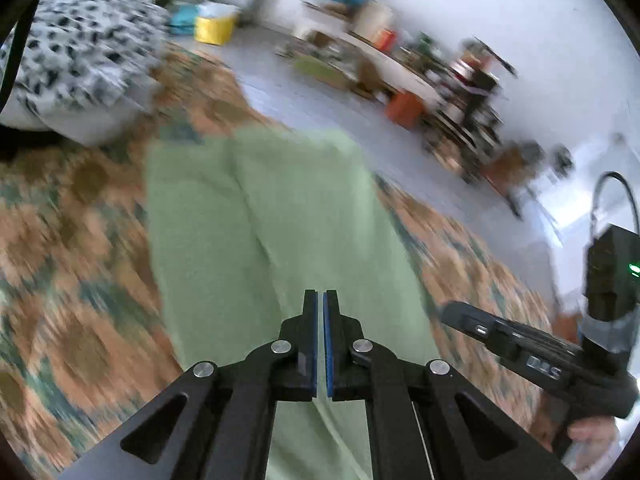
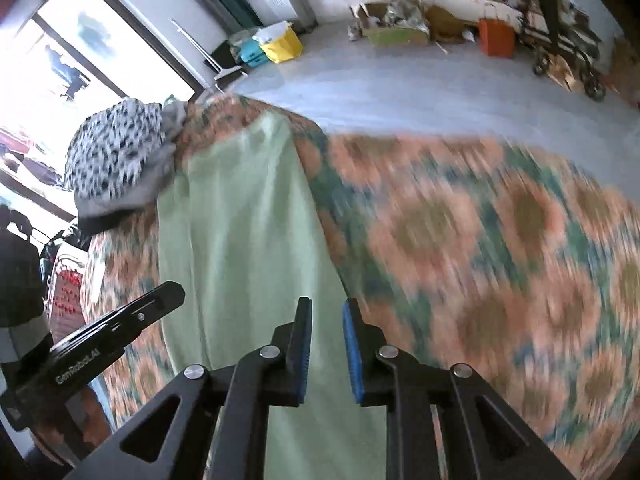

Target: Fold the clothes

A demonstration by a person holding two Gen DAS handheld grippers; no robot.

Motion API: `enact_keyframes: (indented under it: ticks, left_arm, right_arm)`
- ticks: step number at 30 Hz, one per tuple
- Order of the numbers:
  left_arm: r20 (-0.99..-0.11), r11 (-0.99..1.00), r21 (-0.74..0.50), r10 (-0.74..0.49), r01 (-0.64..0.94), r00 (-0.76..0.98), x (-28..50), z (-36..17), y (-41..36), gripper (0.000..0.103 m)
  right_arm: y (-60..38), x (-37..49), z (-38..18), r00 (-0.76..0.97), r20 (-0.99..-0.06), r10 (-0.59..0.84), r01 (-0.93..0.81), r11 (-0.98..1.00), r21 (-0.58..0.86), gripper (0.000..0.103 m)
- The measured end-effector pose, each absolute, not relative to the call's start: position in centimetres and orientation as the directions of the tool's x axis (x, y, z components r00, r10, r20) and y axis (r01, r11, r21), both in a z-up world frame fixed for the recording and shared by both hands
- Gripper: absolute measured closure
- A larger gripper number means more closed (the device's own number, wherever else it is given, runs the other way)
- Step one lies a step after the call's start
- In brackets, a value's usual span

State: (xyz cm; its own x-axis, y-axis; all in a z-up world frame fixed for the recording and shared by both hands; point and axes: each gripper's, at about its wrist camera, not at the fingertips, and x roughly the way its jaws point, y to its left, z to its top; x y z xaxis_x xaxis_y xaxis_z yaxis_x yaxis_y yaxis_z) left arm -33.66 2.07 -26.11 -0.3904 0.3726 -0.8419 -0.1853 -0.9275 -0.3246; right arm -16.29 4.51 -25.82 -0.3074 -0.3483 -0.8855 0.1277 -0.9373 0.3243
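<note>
A pale green cloth (image 1: 272, 232) lies spread in a long strip on a bed with a flowered cover (image 1: 72, 280) in orange and teal. A crease runs along its length, and its far end reaches the edge of the bed, where the grey floor (image 1: 320, 96) begins.

The left gripper (image 1: 321, 300) hangs over the near part of the cloth, its blue-lined fingers (image 1: 313, 336) drawn almost together with only a thin slit between them — nothing shows pinched in that slit. The right gripper (image 2: 326, 308) is also above the near part of the cloth, a little toward its right edge, with its fingers (image 2: 305, 344) standing apart and nothing between them.

Past the cloth's far left corner sits a heap of black-and-white spotted fabric (image 2: 120, 160), touching or just overlapping that corner. Beyond the cloth's far end, across the floor, stand a yellow bag (image 2: 282, 46), an orange bag (image 2: 496, 36) and cluttered shelves (image 1: 400, 52) — all blurred.
</note>
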Motion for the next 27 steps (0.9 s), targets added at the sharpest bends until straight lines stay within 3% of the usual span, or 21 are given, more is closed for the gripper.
enact_keyframes:
  ticks: [6, 9, 15, 20, 27]
  left_arm:
    - [-0.856, -0.95, -0.311, 0.287, -0.013, -0.429, -38.1, -27.4, -1.3, 0.098]
    - [-0.873, -0.951, -0.31, 0.278, 0.014, -0.401, -39.9, -29.3, 1.2, 0.098]
    - [-0.873, -0.943, -0.333, 0.299, 0.023, -0.385, -40.5, -29.9, -0.6, 0.098]
    - [-0.799, -0.896, -0.436, 0.426, -0.079, -0.424, -41.8, -27.2, 3.0, 0.098]
    - [-0.864, -0.923, -0.382, 0.375, -0.049, -0.335, -44.6, -30.7, 6.3, 0.1]
  right_arm:
    - [-0.4, -23.9, -25.7, -0.306, -0.903, -0.301, 0.21, -0.947, 0.245, 0.082]
    - [-1.5, -25.8, -26.6, -0.282, -0.917, -0.282, 0.224, -0.949, 0.223, 0.081]
    - [-2.6, -28.7, -28.1, -0.268, -0.934, -0.234, 0.254, -0.953, 0.166, 0.083]
    - [-3.7, -29.3, -27.1, -0.271, -0.935, -0.229, 0.285, -0.947, 0.149, 0.079]
    - [-3.7, -27.7, -26.3, -0.286, -0.933, -0.219, 0.307, -0.943, 0.127, 0.077]
